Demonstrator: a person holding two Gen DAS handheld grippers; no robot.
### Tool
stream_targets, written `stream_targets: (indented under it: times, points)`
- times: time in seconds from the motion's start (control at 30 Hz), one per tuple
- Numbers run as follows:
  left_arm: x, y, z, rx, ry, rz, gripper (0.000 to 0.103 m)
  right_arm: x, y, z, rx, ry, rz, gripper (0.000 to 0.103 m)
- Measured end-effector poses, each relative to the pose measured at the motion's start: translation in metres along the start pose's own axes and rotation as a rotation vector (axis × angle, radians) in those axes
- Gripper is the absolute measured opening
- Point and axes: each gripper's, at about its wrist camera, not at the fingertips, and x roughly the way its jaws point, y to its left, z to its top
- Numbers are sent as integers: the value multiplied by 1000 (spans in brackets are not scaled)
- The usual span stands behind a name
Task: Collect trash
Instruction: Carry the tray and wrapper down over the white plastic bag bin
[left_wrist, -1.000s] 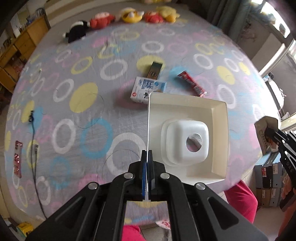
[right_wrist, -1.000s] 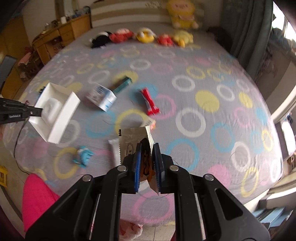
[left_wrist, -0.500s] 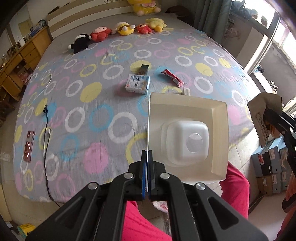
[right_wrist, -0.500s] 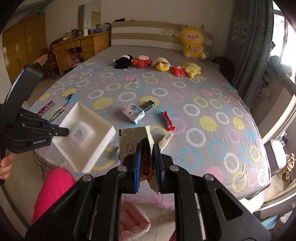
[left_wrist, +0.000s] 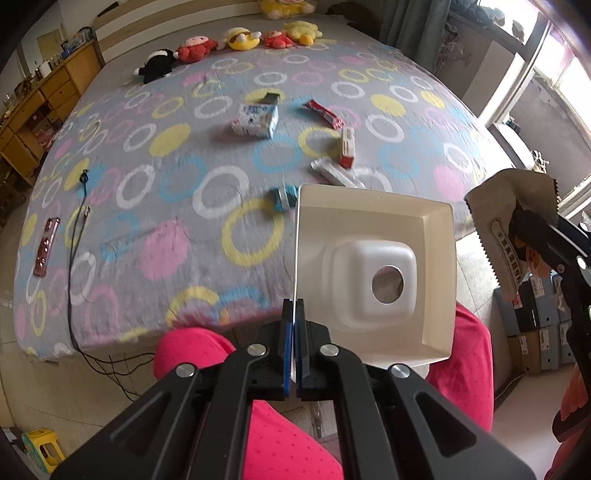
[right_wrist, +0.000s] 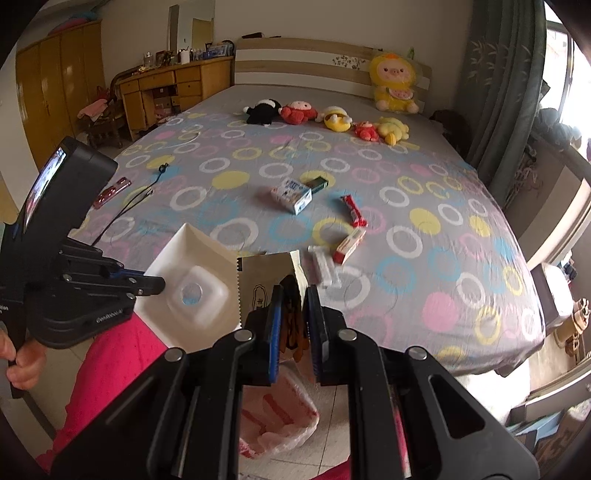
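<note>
My left gripper (left_wrist: 294, 325) is shut on the rim of a white square plastic tray (left_wrist: 373, 266) with a hole in its raised middle, held off the bed's near edge over pink-clad legs. It also shows in the right wrist view (right_wrist: 192, 288). My right gripper (right_wrist: 293, 325) is shut on a brown paper snack bag (right_wrist: 266, 284), seen at the right of the left wrist view (left_wrist: 509, 221). On the bed lie a blue-white carton (right_wrist: 291, 194), a red wrapper (right_wrist: 352, 210), a red-white box (right_wrist: 349, 245), a white packet (right_wrist: 323, 266) and a dark green box (right_wrist: 317, 182).
A pink-striped plastic bag (right_wrist: 277, 413) sits on the floor below my right gripper. Plush toys (right_wrist: 328, 118) line the bed's far end. A cable (left_wrist: 79, 240) and a red phone (left_wrist: 46, 240) lie at the bed's left. Stacked boxes (left_wrist: 535, 328) stand at the right.
Both grippers have pulled back from over the bed to beyond its near edge, carrying the tray and the bag. The floor bag has come into the right wrist view.
</note>
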Motion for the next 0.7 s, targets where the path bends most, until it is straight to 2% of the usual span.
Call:
stream_targets:
  times: [0.4, 0.7]
  points:
    - [66, -7, -41, 8, 96, -24, 2, 41, 13, -64, 14, 106, -10, 14]
    - [115, -10, -56, 26, 150, 22, 2, 85, 0, -94, 114, 181, 12, 14]
